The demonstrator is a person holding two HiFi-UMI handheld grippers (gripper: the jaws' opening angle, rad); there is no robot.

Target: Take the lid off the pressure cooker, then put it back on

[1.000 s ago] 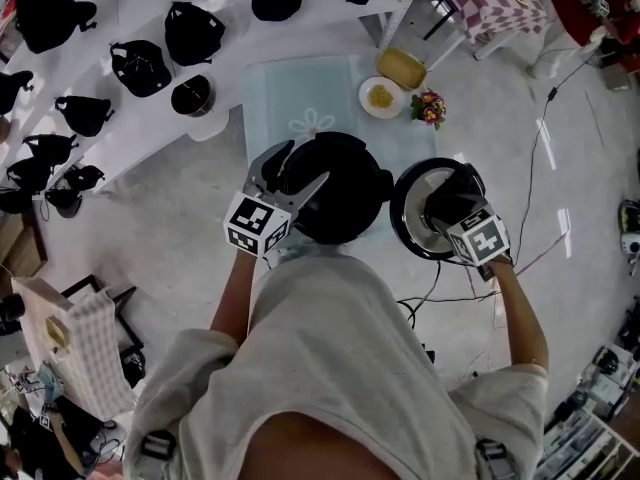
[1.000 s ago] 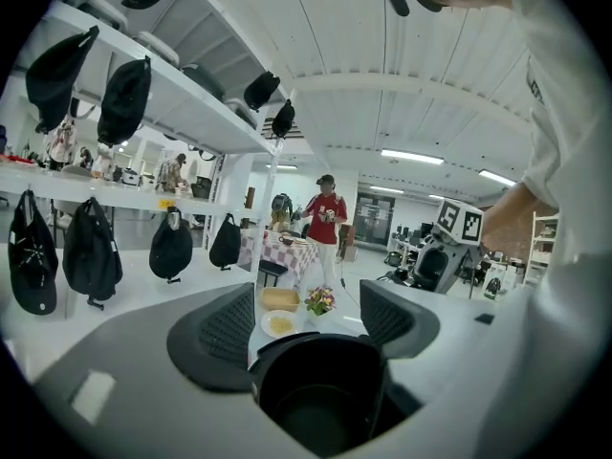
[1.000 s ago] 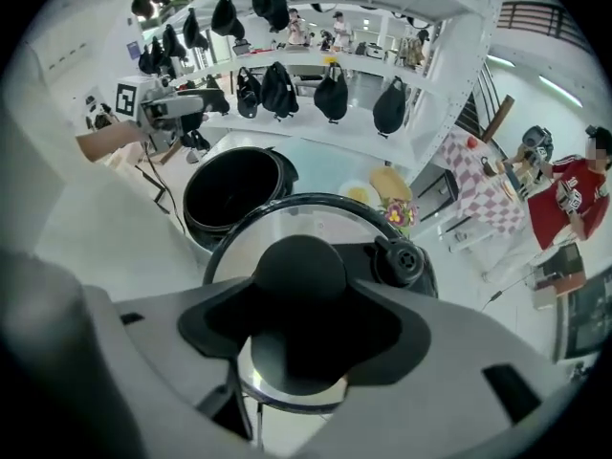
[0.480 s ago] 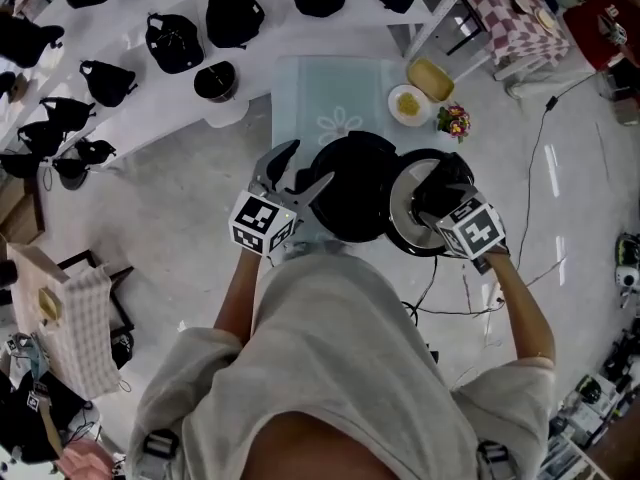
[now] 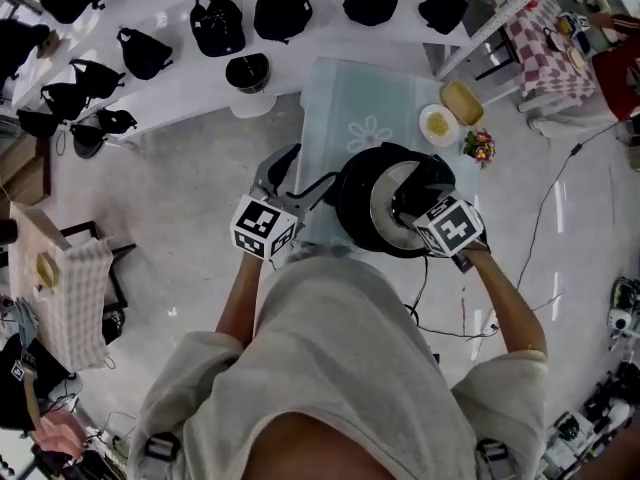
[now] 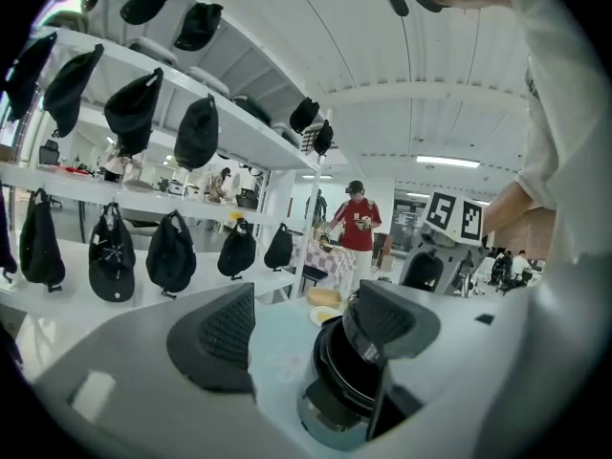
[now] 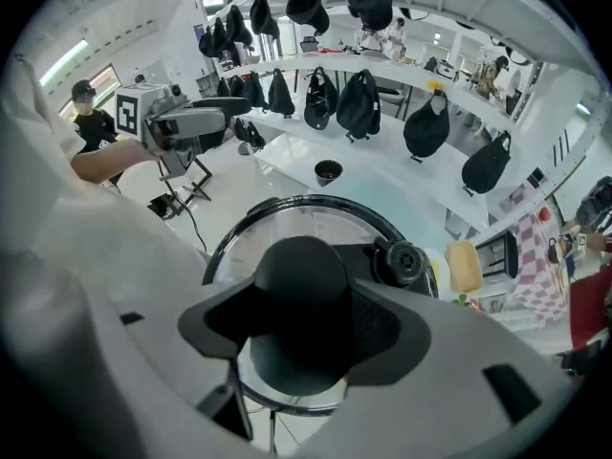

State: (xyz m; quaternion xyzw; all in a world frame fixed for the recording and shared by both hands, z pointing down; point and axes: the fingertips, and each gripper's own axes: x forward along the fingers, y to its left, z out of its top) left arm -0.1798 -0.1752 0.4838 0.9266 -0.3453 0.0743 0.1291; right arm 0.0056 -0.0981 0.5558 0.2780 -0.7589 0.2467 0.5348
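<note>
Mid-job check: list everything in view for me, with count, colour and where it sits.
pressure cooker: one, black, on the mat
lid: one, clear with black rim and knob, over the cooker, offset to the right
mat: one, pale green, under the cooker
plate: one, white with yellow food, at the mat's far right
yellow block: one, beside the plate
flowers: one small bunch, near the plate
bowl: one, black, on the white shelf
caps: many, black, along the shelves
left gripper: open, beside the cooker
right gripper: shut on the lid's knob
</note>
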